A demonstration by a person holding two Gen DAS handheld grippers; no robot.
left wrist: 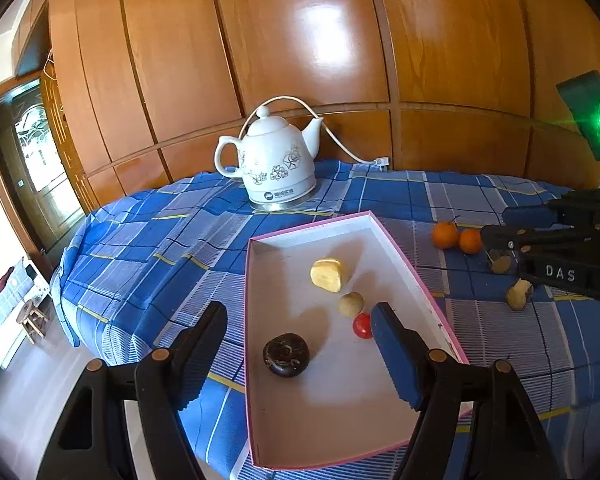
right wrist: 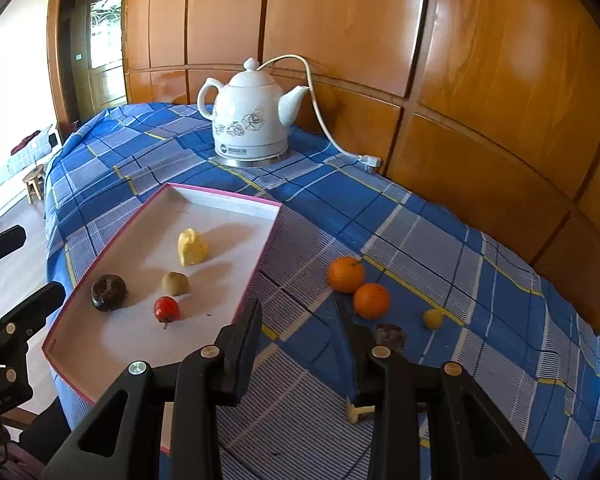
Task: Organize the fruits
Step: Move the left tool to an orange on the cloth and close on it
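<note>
in the left wrist view the left claw (left wrist: 298, 308) hangs tilted down over the near half of the pink-rimmed white tray (left wrist: 400, 248), jaws wide with nothing between the pads. its right finger covers part of the tray's right wall, and the tray's near corners are cut off behind the claw's frame. just past the fingertips lie a dark round fruit (left wrist: 286, 355), a small red fruit (left wrist: 363, 325) partly hidden by the right finger, a brownish kiwi (left wrist: 351, 304) and a yellow fruit piece (left wrist: 328, 276). the far half of the tray is bare.

in the right wrist view the right claw (right wrist: 298, 312) points down at the blue plaid cloth (right wrist: 440, 240) to the right of the tray, jaws narrow with only cloth showing in the gap. under its right finger a pale stalk-like scrap (right wrist: 358, 412) sticks out, too hidden to name. behind the same finger a dark fruit (right wrist: 392, 336) is half covered. near it sit a small yellow fruit (right wrist: 433, 319) and two oranges (right wrist: 346, 274), touching each other, well clear of the tray wall.

the left claw (right wrist: 40, 261) enters at the left edge, mostly cut off, beyond the desk's left side, where the cloth drops to the floor.

farther back a white flowered electric kettle (right wrist: 248, 120) stands near the wooden panel wall (right wrist: 480, 80), its cord (right wrist: 320, 120) trailing right to a plug on the cloth. open cloth lies between the kettle and the tray.
</note>
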